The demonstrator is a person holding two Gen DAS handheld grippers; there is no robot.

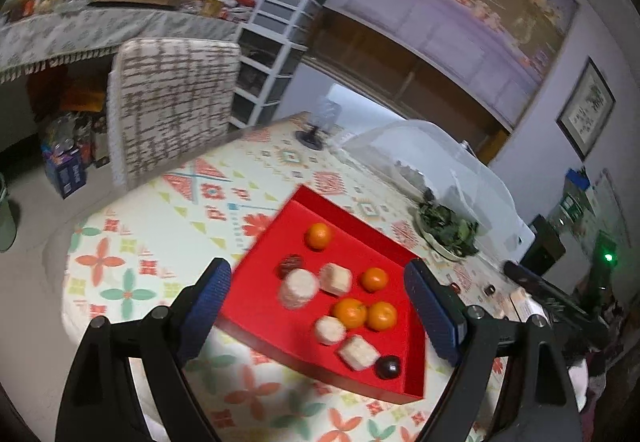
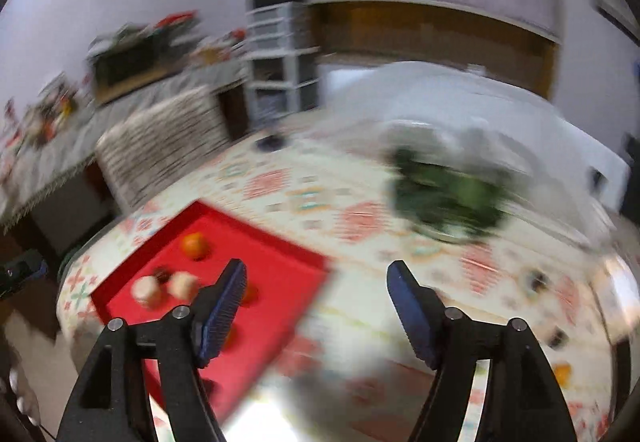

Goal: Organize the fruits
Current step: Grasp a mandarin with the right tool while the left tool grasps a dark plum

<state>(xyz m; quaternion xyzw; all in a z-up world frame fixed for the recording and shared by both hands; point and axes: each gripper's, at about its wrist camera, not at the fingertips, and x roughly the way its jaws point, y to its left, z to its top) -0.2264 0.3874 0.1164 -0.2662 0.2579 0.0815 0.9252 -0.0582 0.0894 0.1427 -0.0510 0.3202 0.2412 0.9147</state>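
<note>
1. On the surface (image 1: 168, 210), near its front edge, sits a red tray (image 1: 264, 306) holding the fruit: four tangerines, one alone toward the tray's far corner (image 1: 319, 235), one near the right wall (image 1: 374, 279), and a touching pair (image 1: 365, 314) in the middle.
2. Among them lie pale round and blocky pastries (image 1: 299, 287) and two dark round pieces (image 1: 387, 367); I cannot tell what those dark ones are.
3. Judging by look, the tangerines are light, slightly soft and apt to roll; a gentle squeeze across the widest part should hold one without bruising. The pastries seem crumbly and best left untouched.
4. Left claw (image 1: 316, 312) hangs above the tray with its jaws wide apart and nothing between them.
5. Right claw (image 2: 316, 312) is likewise spread and empty, over the tray's right edge; that view is badly blurred.
6. A patterned cloth covers the surface, which also carries a plate of dark greens (image 1: 448, 232) beside a clear dome cover (image 1: 432, 158).
7. Beyond stand a covered chair (image 1: 172, 102), a white drawer tower (image 1: 276, 50) and a cluttered side table (image 1: 100, 30).
</note>
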